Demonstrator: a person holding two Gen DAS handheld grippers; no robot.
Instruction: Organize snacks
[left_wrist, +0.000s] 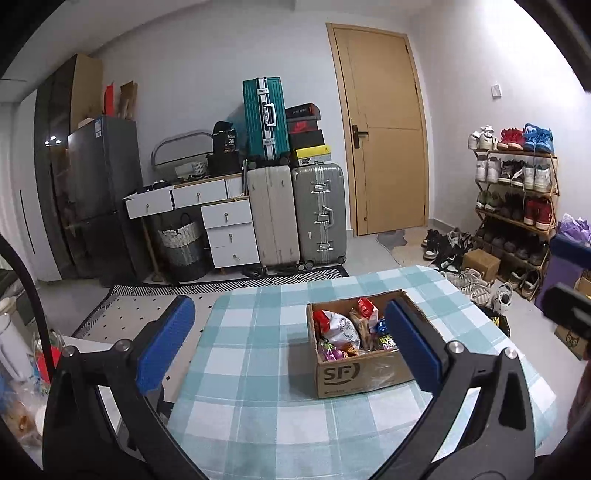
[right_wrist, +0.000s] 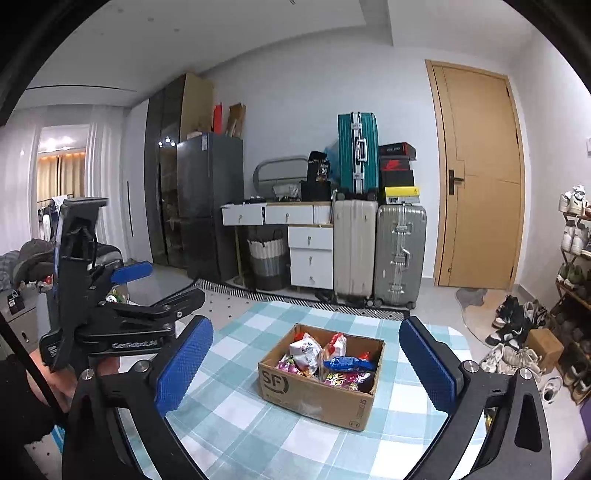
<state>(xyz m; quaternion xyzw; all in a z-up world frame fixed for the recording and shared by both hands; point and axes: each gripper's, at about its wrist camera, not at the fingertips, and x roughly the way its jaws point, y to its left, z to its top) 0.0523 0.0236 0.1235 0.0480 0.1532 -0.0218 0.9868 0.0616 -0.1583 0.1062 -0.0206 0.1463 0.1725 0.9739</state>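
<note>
A brown cardboard box (left_wrist: 360, 373) (right_wrist: 314, 391) marked SF stands on a table with a teal checked cloth (left_wrist: 251, 354) (right_wrist: 240, 413). Several snack packets (left_wrist: 341, 332) (right_wrist: 325, 360) fill it, among them a white bag, red packs and a blue wrapper. My left gripper (left_wrist: 291, 341) is open and held back above the table, nothing between its blue pads (left_wrist: 166, 343). My right gripper (right_wrist: 306, 369) is open too, wide of the box and above it, empty. In the right wrist view the left gripper's body (right_wrist: 110, 314) shows at the left, held by a hand (right_wrist: 48, 384).
Beyond the table stand suitcases (left_wrist: 295, 210), a white drawer unit (left_wrist: 229, 225), a laundry basket (left_wrist: 183, 243) and a dark fridge (left_wrist: 99, 192). A wooden door (left_wrist: 384, 129) is at the back. A shoe rack (left_wrist: 517, 199) and loose shoes lie on the right floor.
</note>
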